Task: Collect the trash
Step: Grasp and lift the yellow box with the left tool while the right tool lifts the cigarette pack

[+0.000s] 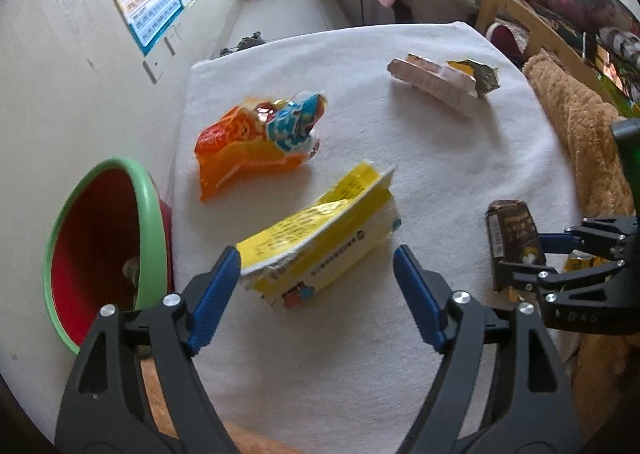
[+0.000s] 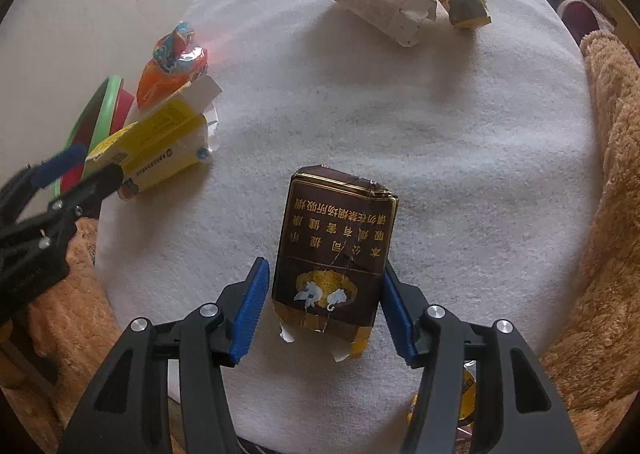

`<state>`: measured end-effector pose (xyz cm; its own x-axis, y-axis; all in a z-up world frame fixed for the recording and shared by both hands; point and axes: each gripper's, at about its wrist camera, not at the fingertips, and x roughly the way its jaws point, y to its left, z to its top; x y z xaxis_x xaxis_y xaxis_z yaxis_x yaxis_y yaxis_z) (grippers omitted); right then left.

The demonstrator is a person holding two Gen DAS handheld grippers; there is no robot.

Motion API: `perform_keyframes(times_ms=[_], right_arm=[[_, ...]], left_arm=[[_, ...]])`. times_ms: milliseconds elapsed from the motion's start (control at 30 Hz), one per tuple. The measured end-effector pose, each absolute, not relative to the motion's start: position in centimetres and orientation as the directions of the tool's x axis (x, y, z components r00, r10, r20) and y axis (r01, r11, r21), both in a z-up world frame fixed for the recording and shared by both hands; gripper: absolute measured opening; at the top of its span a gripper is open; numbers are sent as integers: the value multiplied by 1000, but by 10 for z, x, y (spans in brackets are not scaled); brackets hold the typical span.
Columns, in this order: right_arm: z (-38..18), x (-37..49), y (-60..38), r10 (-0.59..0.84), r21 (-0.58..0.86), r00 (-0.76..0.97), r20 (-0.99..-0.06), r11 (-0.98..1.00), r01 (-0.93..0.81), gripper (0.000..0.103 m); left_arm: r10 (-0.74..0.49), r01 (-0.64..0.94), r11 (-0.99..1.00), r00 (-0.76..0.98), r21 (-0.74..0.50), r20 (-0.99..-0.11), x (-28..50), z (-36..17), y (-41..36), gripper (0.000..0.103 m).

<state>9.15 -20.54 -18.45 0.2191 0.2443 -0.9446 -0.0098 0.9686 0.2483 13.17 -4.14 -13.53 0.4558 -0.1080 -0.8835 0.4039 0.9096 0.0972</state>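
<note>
Brown carton (image 2: 334, 254) pinched upright in right gripper (image 2: 320, 306) | left gripper (image 1: 316, 294) spread, yellow box (image 1: 320, 238) between, unpressed | orange wrapper (image 1: 256, 141) farther | bin (image 1: 104, 250) left

The cloth (image 1: 400, 157) on the table is plain white, and the fuzzy blanket (image 1: 576, 125) beside it is tan. On the cloth lie a yellow and white box (image 1: 320, 242) with small dark print, an orange wrapper (image 1: 256, 141) with a blue and silver end, a pale pink and white carton (image 2: 384, 9), a crumpled dark green and yellow wrapper (image 2: 464, 3), and a dark brown pack (image 2: 336, 246) with gold lettering, gold edging and white cranes. The bin (image 1: 104, 254) is red inside with a light green rim, and both grippers are black with blue pads (image 2: 250, 314).
</note>
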Motion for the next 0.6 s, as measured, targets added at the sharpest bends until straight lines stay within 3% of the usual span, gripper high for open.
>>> perform_keyframes(times_ms=[233,400,500,600], right_arm=[[-184,92,-197,251,251,228,-941,968,-31,49],[-184,92,-198,255,255,229,-939,966,-30,49],[-185,92,-199,255,254,228,-940,967,-32,49],[-187,92,-201,262,261,222,-939,965,-35,49]], left_arm=[[17,457,865,389,209,-921,152,-173,-59,80],[129,452,824,438,342,-890,150,-191,-57,80],[44,435,864,436,254,-899,149,-179,-48,80],[42,392,885,467,250,-883,156,-168,-40,80]])
